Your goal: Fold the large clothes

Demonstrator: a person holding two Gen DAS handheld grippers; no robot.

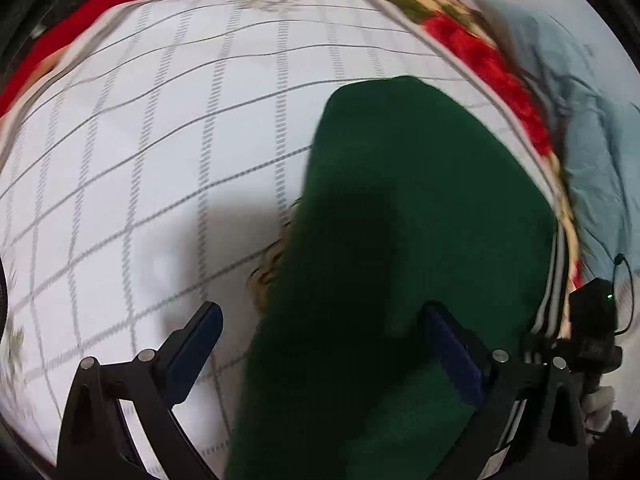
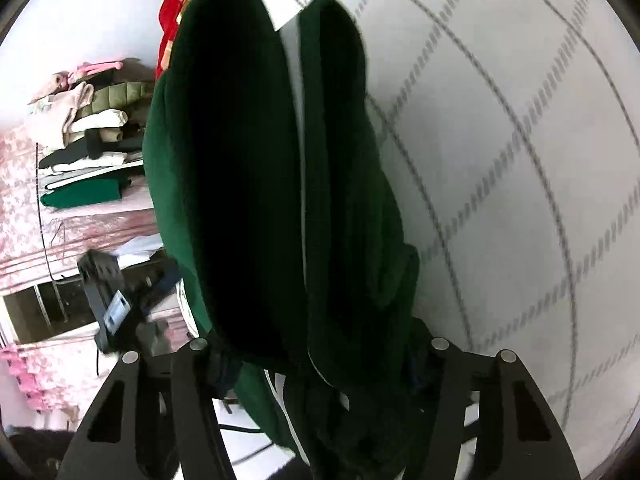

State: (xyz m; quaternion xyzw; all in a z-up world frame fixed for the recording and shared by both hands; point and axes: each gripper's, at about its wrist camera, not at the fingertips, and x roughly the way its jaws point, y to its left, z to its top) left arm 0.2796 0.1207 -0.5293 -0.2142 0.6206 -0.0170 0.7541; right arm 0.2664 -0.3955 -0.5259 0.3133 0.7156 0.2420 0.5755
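We see the green garment (image 2: 280,180) bunched between the right gripper (image 2: 316,364) and running lengthwise to the frame's top over the checked sheet (image 2: 500,140), apparently pinched, while the left gripper (image 1: 320,344) gapes empty above its edge.

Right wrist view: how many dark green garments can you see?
2. One dark green garment is bunched in the right tool; a folded dark green piece lies at the bottom of the clothes stack at left. Others may be hidden there.
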